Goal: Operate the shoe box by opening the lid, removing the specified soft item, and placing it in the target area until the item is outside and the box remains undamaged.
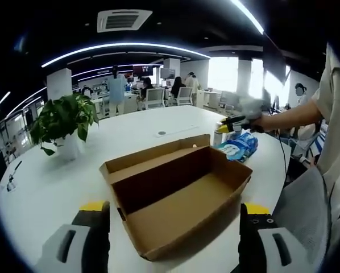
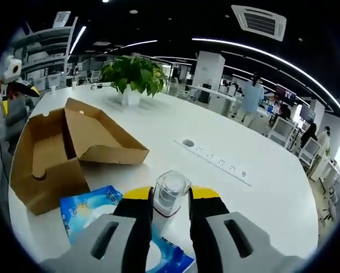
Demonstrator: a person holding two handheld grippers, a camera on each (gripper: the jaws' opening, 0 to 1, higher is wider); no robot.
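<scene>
Cardboard shoe box [image 1: 178, 193] lies open on the white desk [image 1: 130, 133], its lid folded back flat beside it and its brown interior bare. In the left gripper view the left hand-held gripper [image 1: 175, 239] sits low, its two black, yellow-tipped jaws spread wide on either side of the box's near corner, touching nothing. Just past the box's far right corner lies the soft item, a blue-and-white plastic pack [image 1: 238, 146], resting on the desk outside the box. Above it the right hand-held gripper [image 1: 229, 124] reaches in from the right, carried by a person's arm [image 1: 289, 116]. A potted plant [image 1: 65, 122] stands on the desk well to the left, apart from the box.

In the right gripper view the right hand-held gripper [image 2: 170, 207] has its jaws drawn close around a small clear cylinder with a white base [image 2: 170, 193], which stands pinched between the yellow tips. The blue pack [image 2: 96, 207] lies directly below and to the left of these jaws, its nearer part hidden behind them, just beside the front wall of the shoe box [image 2: 48, 159]. The lid rests tilted against the desk to the right of the box. A flush power strip [image 2: 215, 159] runs across the desk [image 2: 261, 193] to the right, and the plant [image 2: 133, 77] stands beyond the box.
</scene>
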